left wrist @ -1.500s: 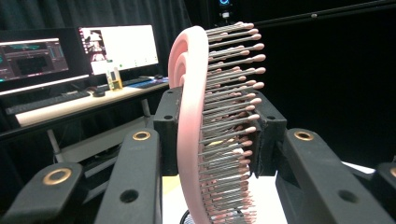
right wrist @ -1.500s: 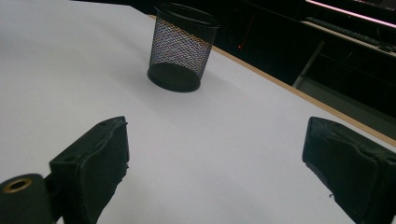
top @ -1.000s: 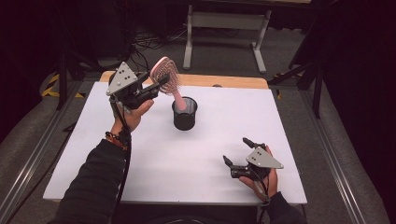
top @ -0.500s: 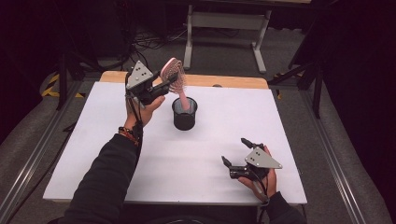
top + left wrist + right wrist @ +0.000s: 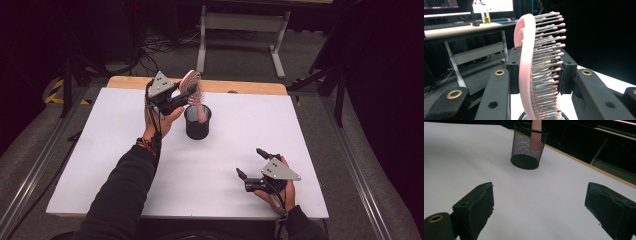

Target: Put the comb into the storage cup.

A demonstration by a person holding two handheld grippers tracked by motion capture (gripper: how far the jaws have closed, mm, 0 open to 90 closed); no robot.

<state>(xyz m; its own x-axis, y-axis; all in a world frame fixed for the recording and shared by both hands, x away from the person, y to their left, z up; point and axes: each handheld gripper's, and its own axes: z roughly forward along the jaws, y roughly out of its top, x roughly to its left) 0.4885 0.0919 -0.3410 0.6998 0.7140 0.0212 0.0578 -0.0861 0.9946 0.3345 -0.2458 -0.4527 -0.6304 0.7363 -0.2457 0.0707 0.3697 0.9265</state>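
Step in hand: I judge I am lowering the pink hairbrush (image 5: 192, 86) handle-first into the black mesh cup (image 5: 197, 122).
Left gripper (image 5: 181, 96): my jaws are clamped on the brush head, one pad on its smooth pink back, the other against the bristle side, as the left gripper view shows.
Brush (image 5: 534, 65): it stands nearly upright between my fingers, head above them, bristles pointing to one side; below my fingers the handle runs down into the cup's mouth (image 5: 541, 117).
Handle in the cup: the right gripper view shows the pink handle (image 5: 535, 137) already inside the mesh (image 5: 529, 146); I cannot tell whether its tip touches the bottom.
Right gripper (image 5: 252, 170): my jaws are spread wide and hold nothing; the cup sits well ahead of them on the white table (image 5: 210, 165).
How to do it well: I should go straight down along the handle's line, slowly, so the handle does not push on the rim.
When to let go: I should part the pads only once the handle rests on the bottom or wall.
Risk: the cup looks light; a sideways shove could tip it.
Retreat: I should draw my fingers back and up, clear of the bristles.
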